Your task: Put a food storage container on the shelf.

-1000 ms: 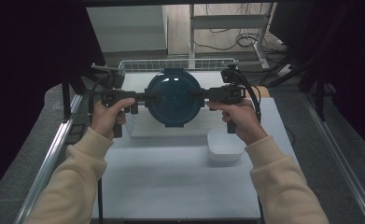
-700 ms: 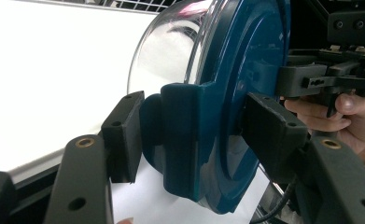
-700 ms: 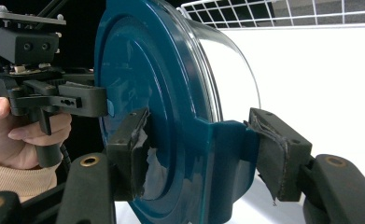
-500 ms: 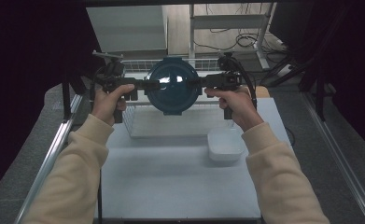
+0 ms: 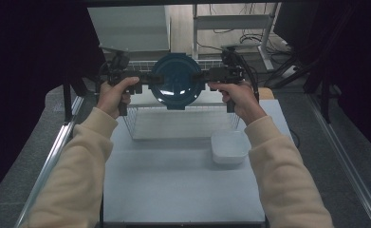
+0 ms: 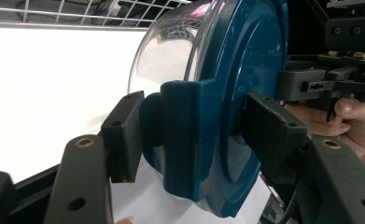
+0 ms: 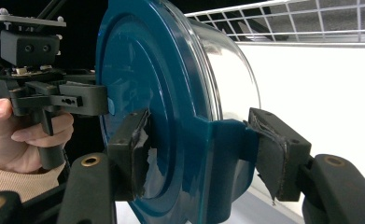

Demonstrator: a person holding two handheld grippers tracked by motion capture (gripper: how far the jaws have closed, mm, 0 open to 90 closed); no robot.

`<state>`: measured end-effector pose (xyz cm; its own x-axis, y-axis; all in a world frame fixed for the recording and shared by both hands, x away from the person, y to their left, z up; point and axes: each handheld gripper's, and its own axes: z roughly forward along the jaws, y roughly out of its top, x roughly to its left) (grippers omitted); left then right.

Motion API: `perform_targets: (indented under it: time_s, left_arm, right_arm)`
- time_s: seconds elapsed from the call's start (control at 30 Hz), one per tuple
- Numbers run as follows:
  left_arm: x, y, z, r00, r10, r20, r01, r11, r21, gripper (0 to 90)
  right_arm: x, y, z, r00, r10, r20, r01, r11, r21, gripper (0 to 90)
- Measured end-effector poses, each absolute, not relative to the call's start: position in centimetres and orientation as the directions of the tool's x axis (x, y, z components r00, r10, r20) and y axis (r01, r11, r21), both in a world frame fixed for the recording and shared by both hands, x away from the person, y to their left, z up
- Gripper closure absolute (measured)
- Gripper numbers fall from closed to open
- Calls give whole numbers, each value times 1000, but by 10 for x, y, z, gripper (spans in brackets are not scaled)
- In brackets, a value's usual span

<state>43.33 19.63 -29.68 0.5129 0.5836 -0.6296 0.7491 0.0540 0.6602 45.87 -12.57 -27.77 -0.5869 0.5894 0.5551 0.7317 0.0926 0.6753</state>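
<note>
A round teal container (image 5: pixel 176 80) with a clear domed part is held on edge above the wire basket (image 5: pixel 183 108). My left gripper (image 5: pixel 147 78) grips its left side tab and my right gripper (image 5: pixel 203 76) grips its right side tab. In the left gripper view the left gripper (image 6: pixel 196 135) has both pads pressed on a thick teal tab of the container (image 6: pixel 236 70), with the dome turned toward the basket. In the right gripper view the right gripper (image 7: pixel 203 151) clamps the opposite tab of the container (image 7: pixel 138 70); its pad covers look torn.
A small white rectangular tub (image 5: pixel 229 147) sits on the white table (image 5: pixel 173 190) just in front of the basket's right corner. Metal frame rails run along both table sides. Dark curtains and a shelf stand behind.
Both hands have carried the container away from the person, from in front of the basket to above its far part, with the grips unchanged.
</note>
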Motion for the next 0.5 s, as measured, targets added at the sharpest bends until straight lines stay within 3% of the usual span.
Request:
perform_targets:
  time_s: [0.5]
  left_arm:
    - [463, 198, -313, 454, 570, -685, 797, 85, 598, 405]
  right_arm:
    - [488, -126, -293, -525, 594, 610, 786, 63, 615, 407]
